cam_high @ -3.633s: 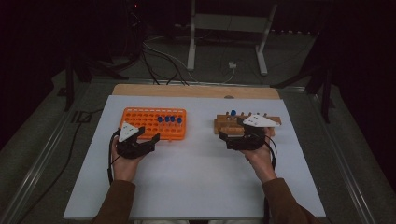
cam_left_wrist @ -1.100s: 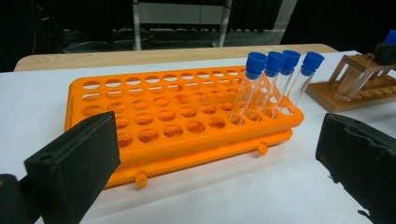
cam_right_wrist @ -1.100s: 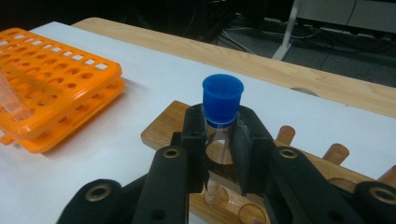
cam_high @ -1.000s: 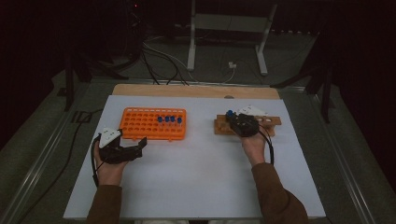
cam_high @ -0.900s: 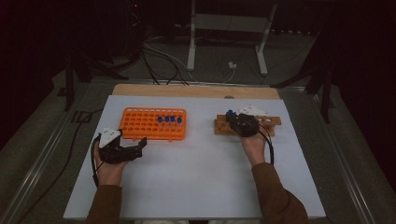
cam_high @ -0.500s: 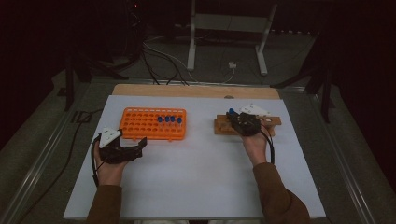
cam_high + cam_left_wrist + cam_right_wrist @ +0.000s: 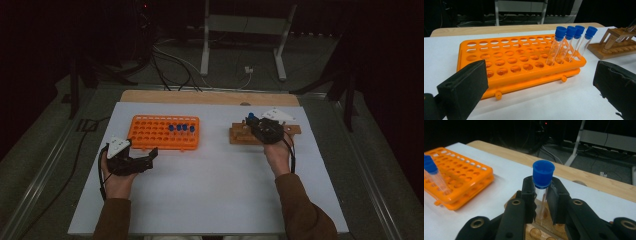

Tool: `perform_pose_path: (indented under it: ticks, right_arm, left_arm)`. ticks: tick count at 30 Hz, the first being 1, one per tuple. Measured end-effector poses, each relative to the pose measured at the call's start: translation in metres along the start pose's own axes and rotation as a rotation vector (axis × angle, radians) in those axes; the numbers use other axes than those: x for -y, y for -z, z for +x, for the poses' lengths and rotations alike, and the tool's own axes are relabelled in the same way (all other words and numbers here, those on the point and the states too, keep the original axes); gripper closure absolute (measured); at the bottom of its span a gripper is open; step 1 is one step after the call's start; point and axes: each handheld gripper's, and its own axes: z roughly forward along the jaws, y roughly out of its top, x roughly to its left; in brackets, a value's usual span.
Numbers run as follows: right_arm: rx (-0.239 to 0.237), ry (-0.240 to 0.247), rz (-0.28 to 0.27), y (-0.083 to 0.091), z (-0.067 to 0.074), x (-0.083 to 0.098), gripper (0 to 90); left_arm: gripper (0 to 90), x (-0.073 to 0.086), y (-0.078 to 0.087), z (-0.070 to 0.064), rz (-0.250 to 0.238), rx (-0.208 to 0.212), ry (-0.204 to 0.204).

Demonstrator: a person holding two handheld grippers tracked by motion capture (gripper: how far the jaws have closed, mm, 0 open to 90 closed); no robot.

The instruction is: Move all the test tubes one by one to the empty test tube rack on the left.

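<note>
Blue-capped tube (image 7: 543, 185) clamped in right claw (image 7: 543, 202), seemingly unlabelled, over wooden rack (image 7: 239, 136)

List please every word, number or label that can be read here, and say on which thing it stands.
None can be read: the orange rack, the blue tube caps, the wooden stand, the tube in the right gripper and the left gripper show no print.

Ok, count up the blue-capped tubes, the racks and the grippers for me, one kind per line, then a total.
Blue-capped tubes: 5, four in the orange rack and one in the right gripper
Racks: 2, orange and wooden rack
Grippers: 2, with the left gripper
Total: 9
</note>
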Motion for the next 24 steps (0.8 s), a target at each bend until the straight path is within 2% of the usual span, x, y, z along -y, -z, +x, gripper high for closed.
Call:
perform_pose_path:
  ticks: [5, 10, 14, 24]
  right_arm:
    - [-0.005, -0.001, -0.031, 0.008, -0.001, -0.009, 77.3]
    - [-0.002, 0.029, -0.063, 0.02, 0.001, -0.022, 77.3]
    - [-0.003, 0.033, -0.081, 0.025, 0.003, -0.026, 77.3]
    - [-0.089, 0.029, -0.094, 0.03, 0.017, -0.031, 77.1]
  left_arm:
    - [0.6, 0.001, 0.0, 0.001, 0.004, -0.002, 0.01]
    - [0.6, 0.001, -0.001, 0.001, 0.003, -0.001, 0.011]
    - [0.6, 0.002, -0.002, 0.0, 0.005, 0.004, 0.011]
    - [0.7, 0.001, -0.006, -0.006, 0.011, 0.017, -0.016]
